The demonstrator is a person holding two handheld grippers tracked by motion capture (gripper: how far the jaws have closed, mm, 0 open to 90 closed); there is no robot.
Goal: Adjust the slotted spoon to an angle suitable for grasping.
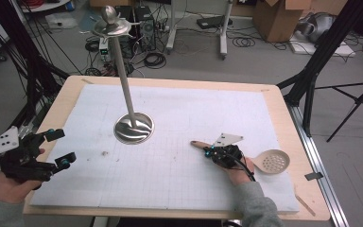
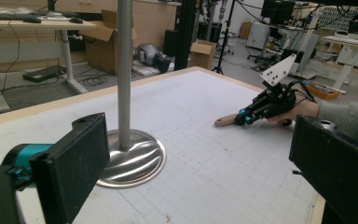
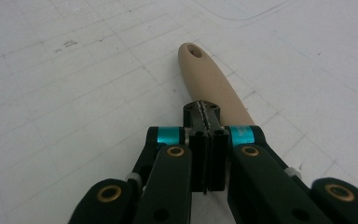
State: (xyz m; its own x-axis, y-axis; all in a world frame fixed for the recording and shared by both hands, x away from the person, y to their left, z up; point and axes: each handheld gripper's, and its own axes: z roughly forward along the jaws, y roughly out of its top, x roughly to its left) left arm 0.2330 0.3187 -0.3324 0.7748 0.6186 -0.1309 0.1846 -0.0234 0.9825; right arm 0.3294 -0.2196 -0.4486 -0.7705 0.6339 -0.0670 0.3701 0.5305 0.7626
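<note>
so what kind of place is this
Probably a lab or workshop: cables sprawl over the floor, cardboard boxes sit about, and black tripod legs stand beside the table.

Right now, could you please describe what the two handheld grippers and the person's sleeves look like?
Both grippers are black with teal bands near the jaws. The left gripper carries a grey three-cornered plate with small holes, as does the right gripper, which also has brass-coloured rivets and a black cable. The sleeves are grey.
</note>
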